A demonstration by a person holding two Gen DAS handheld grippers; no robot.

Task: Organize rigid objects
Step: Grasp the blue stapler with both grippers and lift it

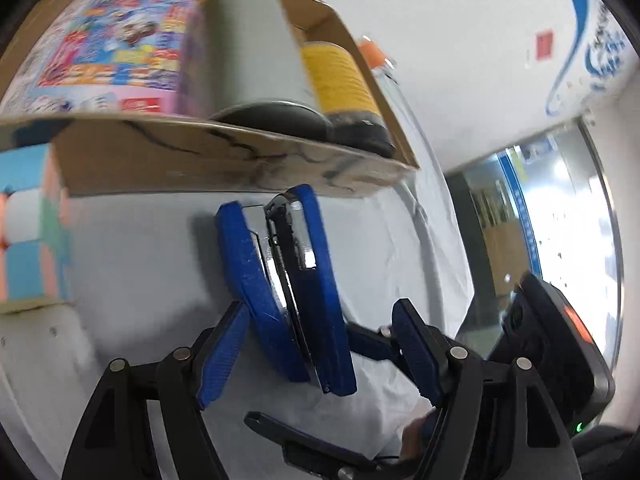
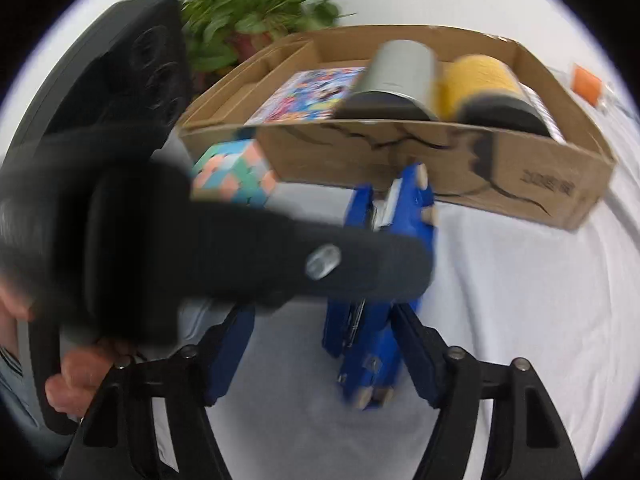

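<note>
Desk (image 1: 140, 248) is covered with a white cloth. A cardboard tray (image 1: 224, 156) sits at its far side and holds, left to right in the left wrist view, a colourful picture box (image 1: 108, 48) lying flat, a grey can (image 1: 256, 48) on its side, and a yellow can (image 1: 340, 76) on its side just beside it; both cans show dark ends toward the cameras. A potted plant (image 2: 256, 4) stands behind the tray's left corner. A pastel puzzle cube (image 2: 232, 176) rests on the cloth by the tray's near-left corner. An orange-capped item (image 1: 374, 54) lies beyond the tray's right wall; too blurred to identify. The blue stapler (image 1: 288, 288) lies on the cloth just in front of the tray's near wall, long axis running from the tray toward the cameras. Left hand-held gripper (image 1: 316, 352): jaws moderately wide, straddling the stapler's near end; left pad looks close to or touching the stapler's side, right pad stands clear, so no grip shown. Right hand-held gripper (image 2: 320, 360): jaws also apart, stapler (image 2: 380, 300) between them and close against the right pad, left pad well clear; contact cannot be confirmed through the blur. Both point steeply down at the cloth. In the right wrist view the left device's black body crosses the frame from the left, over the stapler's middle. A person's hand (image 2: 76, 376) grips the handle at lower left.
</note>
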